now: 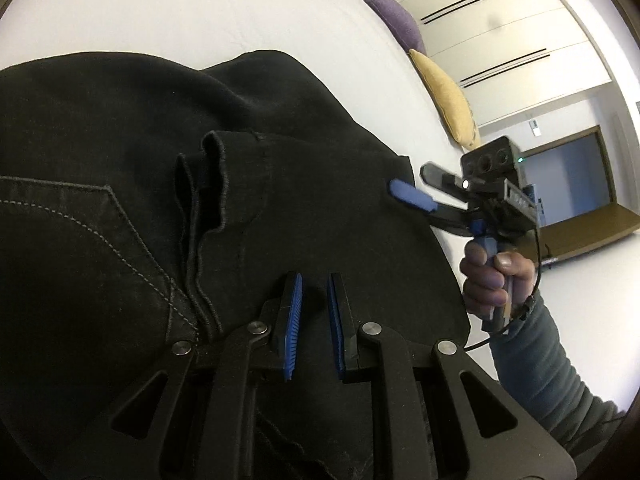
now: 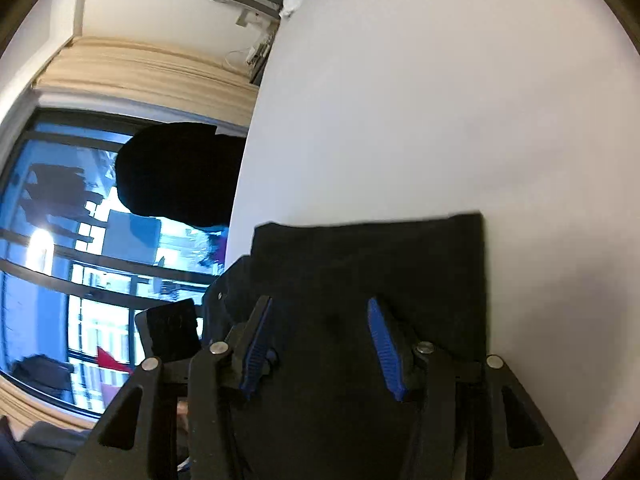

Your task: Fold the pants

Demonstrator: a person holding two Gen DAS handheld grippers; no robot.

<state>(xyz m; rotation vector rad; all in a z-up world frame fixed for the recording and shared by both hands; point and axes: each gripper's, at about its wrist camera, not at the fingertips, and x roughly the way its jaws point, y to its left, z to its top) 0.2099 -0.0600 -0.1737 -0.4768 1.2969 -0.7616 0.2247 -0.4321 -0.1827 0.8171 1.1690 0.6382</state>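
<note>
Pants, black, lie folded on a white bed. In the left wrist view, the left gripper hovers over the near cloth, jaws slightly parted, grasping nothing. At the right edge, the right gripper, in a hand, spreads its fingers. In the right wrist view, the right gripper stands released above the pants; a window lies left.

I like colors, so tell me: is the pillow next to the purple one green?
No. The pillow beside the purple pillow is yellow, lying at the edge of the white bed.
</note>
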